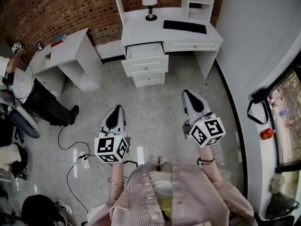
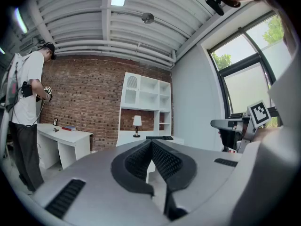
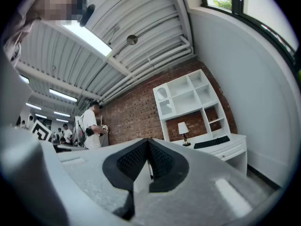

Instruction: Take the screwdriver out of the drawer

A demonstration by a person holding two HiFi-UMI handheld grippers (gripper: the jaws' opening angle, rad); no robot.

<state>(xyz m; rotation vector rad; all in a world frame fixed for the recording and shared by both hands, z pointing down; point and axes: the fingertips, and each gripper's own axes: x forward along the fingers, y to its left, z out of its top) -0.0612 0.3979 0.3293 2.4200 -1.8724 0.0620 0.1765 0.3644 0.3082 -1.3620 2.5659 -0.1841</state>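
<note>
Lamp point(image 1: 149, 3), keyboard point(image 1: 185, 26) on desk point(image 1: 136, 33) w/ drawer point(image 1: 146, 51) seemingly ajar.

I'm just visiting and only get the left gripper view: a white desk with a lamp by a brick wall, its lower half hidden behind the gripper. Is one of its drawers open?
Observer: Yes. In the head view the top drawer on the left of the desk looks pulled out. What lies in it is too far off to tell.
Operator: Is the other gripper holding anything?
Observer: No. The right gripper view shows the right gripper with its jaws shut together and nothing between them.
Operator: Is anything on the floor?
Observer: A white power strip with cables lies at the head view's lower left, off to the side of the desk.
</note>
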